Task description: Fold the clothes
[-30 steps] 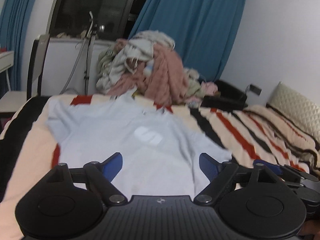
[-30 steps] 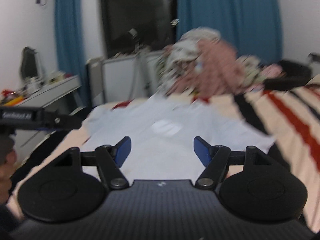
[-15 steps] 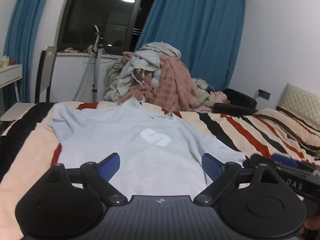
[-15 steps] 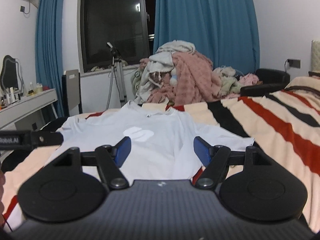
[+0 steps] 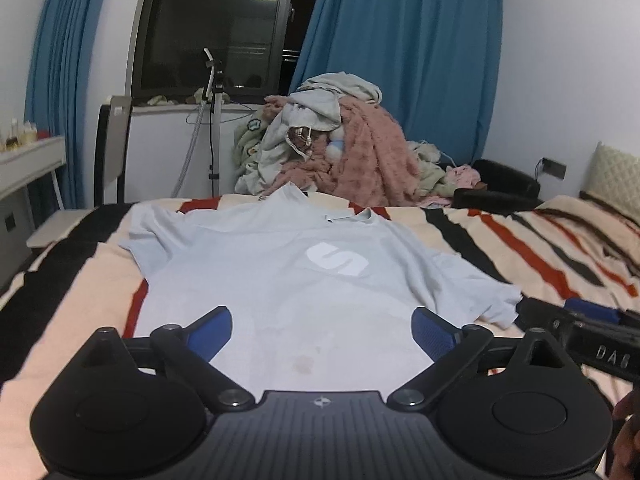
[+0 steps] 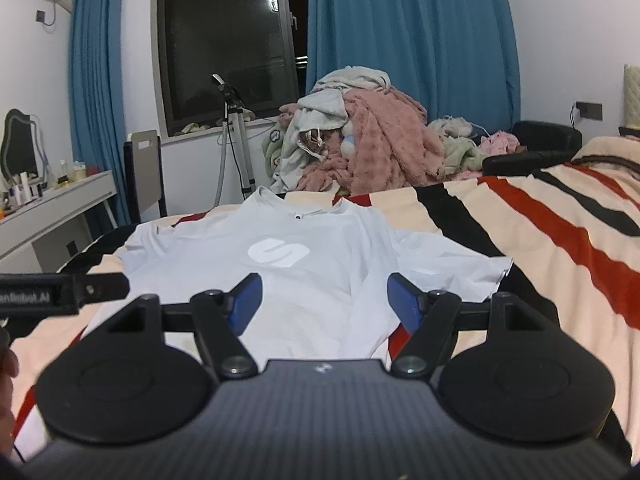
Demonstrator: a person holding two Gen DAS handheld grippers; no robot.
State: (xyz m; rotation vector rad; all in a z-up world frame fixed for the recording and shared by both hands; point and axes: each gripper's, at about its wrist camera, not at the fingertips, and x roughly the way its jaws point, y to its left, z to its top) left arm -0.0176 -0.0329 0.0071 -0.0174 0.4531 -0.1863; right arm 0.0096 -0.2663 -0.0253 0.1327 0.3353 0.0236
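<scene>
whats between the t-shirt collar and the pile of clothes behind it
Only a strip of the striped blanket, in the right wrist view; the t-shirt collar nearly reaches the pile of clothes.

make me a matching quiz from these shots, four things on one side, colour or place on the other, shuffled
Things:
1. t-shirt
2. curtains
3. clothes pile
4. blanket

Descriptions:
A. blue, beside the dark window
B. striped cream, red and black, covers the bed
C. heaped behind the bed's far edge
D. pale blue, spread flat, white logo facing up

Pairs: 1-D, 2-A, 3-C, 4-B
</scene>
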